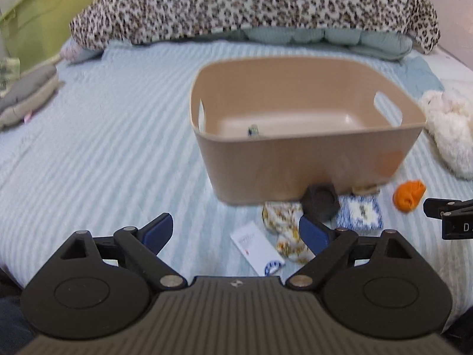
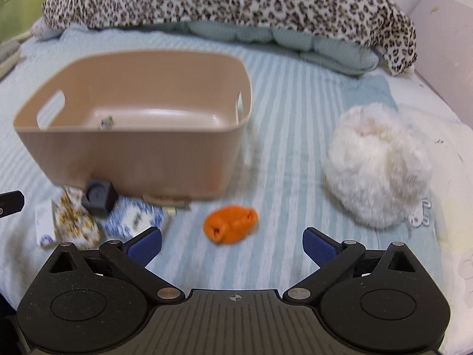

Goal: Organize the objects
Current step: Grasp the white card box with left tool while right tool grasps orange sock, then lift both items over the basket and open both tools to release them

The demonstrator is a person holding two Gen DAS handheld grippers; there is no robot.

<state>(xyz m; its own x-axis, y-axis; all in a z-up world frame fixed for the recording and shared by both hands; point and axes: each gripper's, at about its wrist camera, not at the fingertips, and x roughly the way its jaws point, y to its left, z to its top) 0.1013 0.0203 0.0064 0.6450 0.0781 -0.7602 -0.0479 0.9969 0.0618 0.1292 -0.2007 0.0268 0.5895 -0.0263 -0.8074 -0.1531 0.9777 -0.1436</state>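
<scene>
A tan plastic bin stands on the striped bed, also in the right wrist view; a small item lies inside. In front of it lie a black cube, a blue-white packet, a yellow floral pouch, a white card and an orange cloth ball. My left gripper is open and empty above the card. My right gripper is open and empty, just short of the orange ball. The right gripper's tip shows at the left view's edge.
A white fluffy toy lies right of the bin. A leopard-print blanket over a pale quilt fills the back. A green box and grey cushions sit at the left. A wall borders the right.
</scene>
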